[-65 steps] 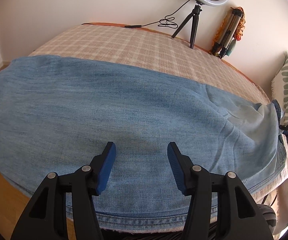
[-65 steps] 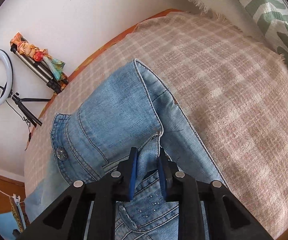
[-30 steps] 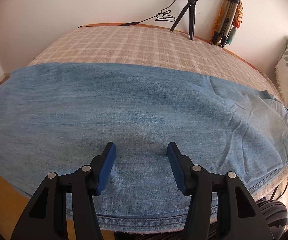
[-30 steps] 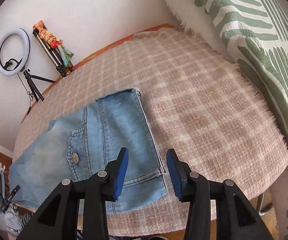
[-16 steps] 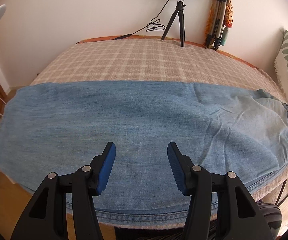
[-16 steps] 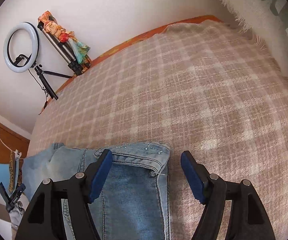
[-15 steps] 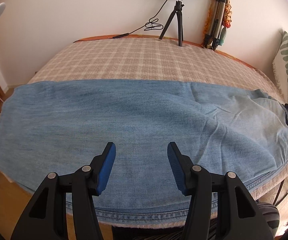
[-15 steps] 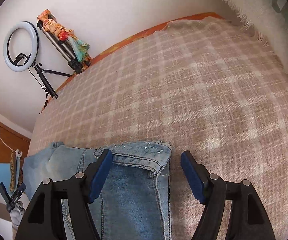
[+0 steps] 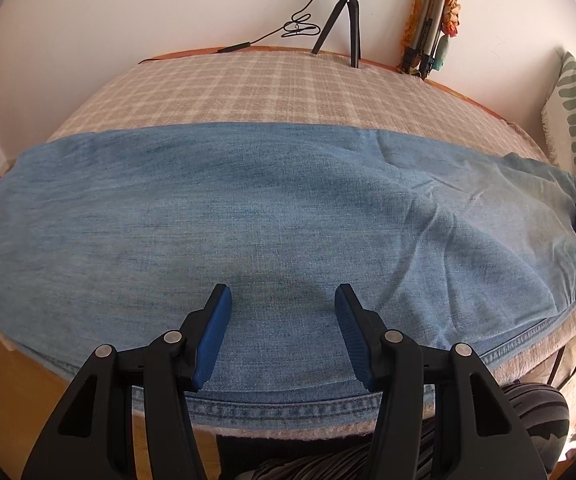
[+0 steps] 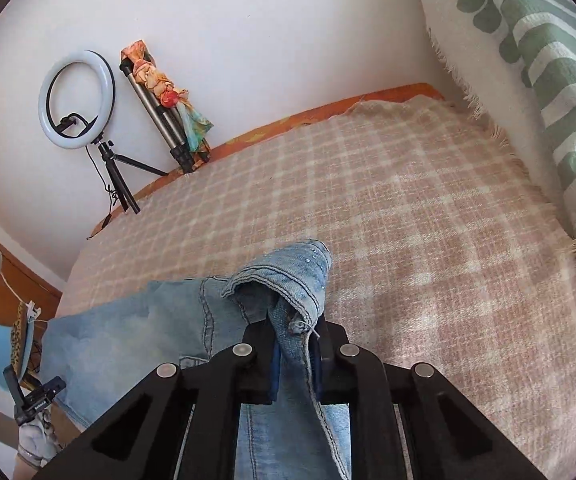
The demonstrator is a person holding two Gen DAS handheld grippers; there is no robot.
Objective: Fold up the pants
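The right tongs (image 10: 295, 354) are closing on the jeans (image 10: 288, 280) corner low in the frame, the left tongs (image 9: 284, 320) are hanging released, so lifting slowly and evenly is best.

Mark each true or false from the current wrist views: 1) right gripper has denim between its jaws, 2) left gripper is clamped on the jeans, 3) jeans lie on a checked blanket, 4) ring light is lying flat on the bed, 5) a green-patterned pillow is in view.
1) True. The right gripper is closing on a bunched waistband corner of the jeans, with the denim pinched between its jaws.
2) False. The left gripper is open and holds nothing; denim only shows through the gap.
3) True. They lie spread on the checked blanket.
4) False. The ring light stands upright on a small tripod by the wall.
5) True. The green-patterned pillow is at the right.
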